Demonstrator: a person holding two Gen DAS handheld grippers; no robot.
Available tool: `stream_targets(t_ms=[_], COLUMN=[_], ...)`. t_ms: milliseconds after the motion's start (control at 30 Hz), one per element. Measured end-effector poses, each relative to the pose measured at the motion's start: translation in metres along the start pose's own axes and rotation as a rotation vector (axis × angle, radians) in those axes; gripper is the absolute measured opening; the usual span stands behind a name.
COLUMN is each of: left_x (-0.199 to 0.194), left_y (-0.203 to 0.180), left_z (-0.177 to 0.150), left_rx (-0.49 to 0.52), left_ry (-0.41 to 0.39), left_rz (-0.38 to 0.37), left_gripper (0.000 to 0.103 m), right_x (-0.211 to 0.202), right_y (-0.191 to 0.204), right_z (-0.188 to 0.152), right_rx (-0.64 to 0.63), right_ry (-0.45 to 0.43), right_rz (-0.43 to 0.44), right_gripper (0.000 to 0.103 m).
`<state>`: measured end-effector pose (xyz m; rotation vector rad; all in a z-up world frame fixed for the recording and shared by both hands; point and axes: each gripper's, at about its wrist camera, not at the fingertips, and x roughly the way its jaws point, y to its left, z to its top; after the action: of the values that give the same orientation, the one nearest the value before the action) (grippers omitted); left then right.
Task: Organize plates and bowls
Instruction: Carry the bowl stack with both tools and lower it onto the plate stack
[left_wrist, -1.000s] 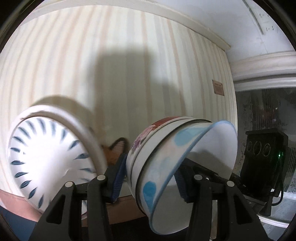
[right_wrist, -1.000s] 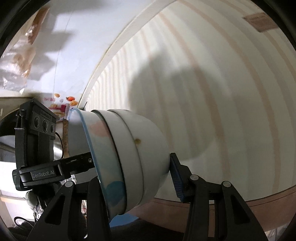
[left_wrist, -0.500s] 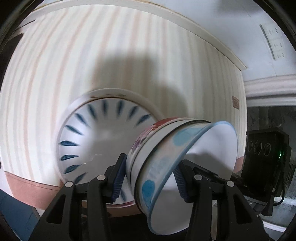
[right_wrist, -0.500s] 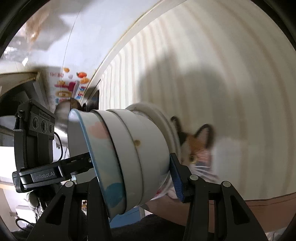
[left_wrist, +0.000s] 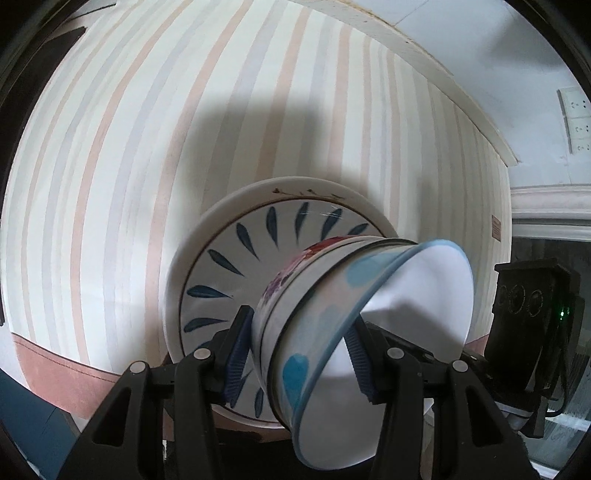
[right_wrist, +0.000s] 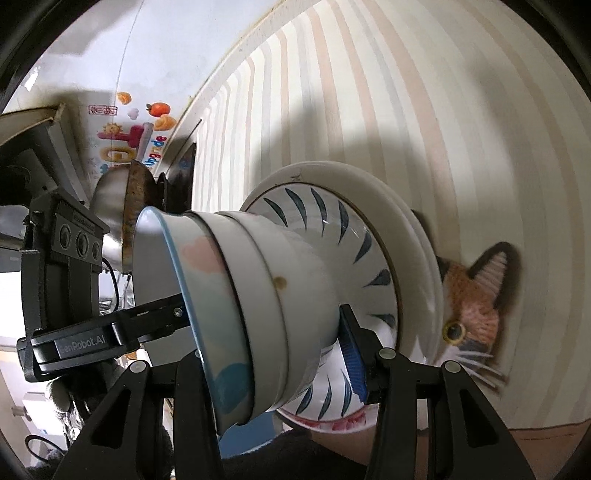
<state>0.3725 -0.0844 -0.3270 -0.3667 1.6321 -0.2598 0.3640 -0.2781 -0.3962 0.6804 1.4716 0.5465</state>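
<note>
So the stack of nested bowls (left_wrist: 354, 314) is up in the air, tipped on its side, with both tongs clamped on it from opposite sides. The left gripper (left_wrist: 299, 354) has one blue pad outside the floral bowl and the other inside the blue-rimmed top bowl, squeezed on the wall. Same deal with the right gripper (right_wrist: 273, 336): it's pinching the stack (right_wrist: 243, 295) with a pad against the bottom bowl and the other finger hidden behind the rim.

Right behind the bowls sit the plates (left_wrist: 229, 273), a white one with dark blue leaf strokes on top of a bigger cream plate (right_wrist: 402, 221), and there's a red-patterned rim peeking out underneath. They're on a striped tablecloth (left_wrist: 110, 184) with a stitched cat face (right_wrist: 476, 306), half covered by the plates.

Past the stack there's a steel pot (right_wrist: 110, 206) and a colourful fruit sticker (right_wrist: 125, 136) on the wall. The left tool's body reads "GenRobot.AI" in the right view. Wall sockets (left_wrist: 576, 122) show far right.
</note>
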Motion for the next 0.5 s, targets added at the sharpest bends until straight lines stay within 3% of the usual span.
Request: stream_targets(t_ms=[500], left_x=[0.0], left_y=[0.009], left_z=[0.002], left_rx=[0.008], left_ry=[0.007], left_rz=[0.011], left_gripper=[0.046], right_x=[0.017], right_y=[0.006], right_z=[0.016], right_rx=[0.008], right_ry=[0.023], right_rz=[-0.027], right_gripper=[0.049])
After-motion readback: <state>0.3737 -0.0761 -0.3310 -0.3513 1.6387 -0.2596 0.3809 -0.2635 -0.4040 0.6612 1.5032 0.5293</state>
